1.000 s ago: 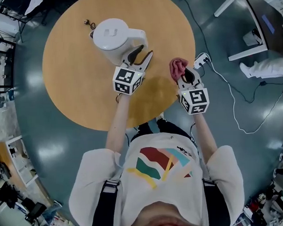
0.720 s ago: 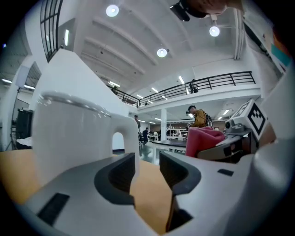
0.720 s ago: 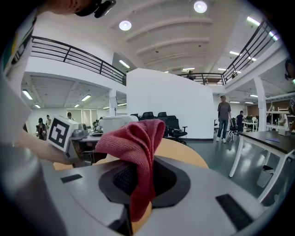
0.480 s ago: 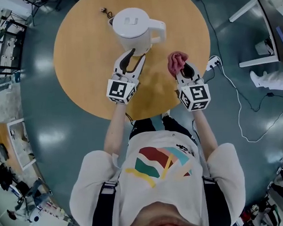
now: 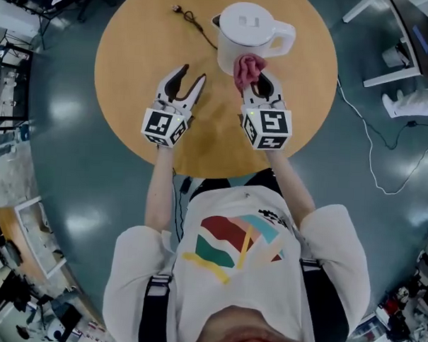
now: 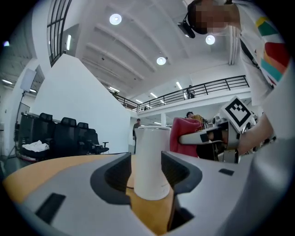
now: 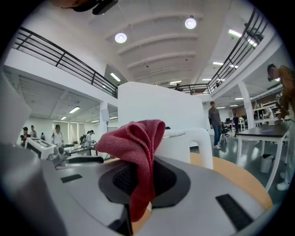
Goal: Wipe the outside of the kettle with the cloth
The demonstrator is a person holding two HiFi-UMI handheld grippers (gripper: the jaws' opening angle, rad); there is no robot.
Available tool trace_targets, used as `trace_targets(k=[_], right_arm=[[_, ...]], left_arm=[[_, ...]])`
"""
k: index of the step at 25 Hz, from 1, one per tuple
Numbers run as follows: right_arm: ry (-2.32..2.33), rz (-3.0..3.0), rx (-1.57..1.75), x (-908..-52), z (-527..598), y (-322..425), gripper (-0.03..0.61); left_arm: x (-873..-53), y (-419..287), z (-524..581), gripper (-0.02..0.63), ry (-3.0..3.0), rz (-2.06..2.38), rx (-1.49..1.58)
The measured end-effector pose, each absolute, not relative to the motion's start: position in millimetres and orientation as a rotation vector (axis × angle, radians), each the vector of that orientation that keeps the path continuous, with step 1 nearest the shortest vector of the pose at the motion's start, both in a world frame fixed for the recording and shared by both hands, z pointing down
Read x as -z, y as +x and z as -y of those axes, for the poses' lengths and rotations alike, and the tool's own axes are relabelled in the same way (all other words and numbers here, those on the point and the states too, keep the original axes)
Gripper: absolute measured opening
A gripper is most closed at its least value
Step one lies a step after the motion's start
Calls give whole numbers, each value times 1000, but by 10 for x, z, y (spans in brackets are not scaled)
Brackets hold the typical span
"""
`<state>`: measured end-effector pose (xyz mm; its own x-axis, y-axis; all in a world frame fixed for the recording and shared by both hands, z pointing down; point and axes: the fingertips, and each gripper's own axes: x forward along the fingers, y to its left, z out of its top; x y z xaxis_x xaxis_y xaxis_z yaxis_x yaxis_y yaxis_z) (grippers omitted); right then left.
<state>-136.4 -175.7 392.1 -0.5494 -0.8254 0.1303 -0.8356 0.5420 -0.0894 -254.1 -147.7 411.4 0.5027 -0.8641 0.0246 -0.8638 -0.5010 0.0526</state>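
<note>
Kettle (image 5: 250, 35), white, stands upright near the table's (image 5: 134, 57) far edge. Right tongs (image 5: 259, 82) pinch the red cloth (image 5: 245, 67) right at the kettle's near side. Left tongs (image 5: 191, 75), jaws just opened wider, are spread with nothing between them, off to the kettle's left.

The white kettle (image 5: 250, 28) stands upright on the far part of the round wooden counter (image 5: 134, 43), lid shut, handle to the right in the head view. The red cloth (image 5: 245, 67), bunched and folded over, is pinched in the right hand-held gripper (image 5: 258, 80), just at the kettle's near wall.
</note>
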Motion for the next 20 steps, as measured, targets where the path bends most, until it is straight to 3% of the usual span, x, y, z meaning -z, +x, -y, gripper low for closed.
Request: trace_targets(k=[10,20], right_arm=[[1804,2496,-345,-3983,2259,-2137,48],[2044,2222,-385,-4315,2587,-2171,48]], left_arm=[[-4341,-3148,1685,230,2620,1540,-72],[-4626,-3367,1774,230,2535,1532,-129]])
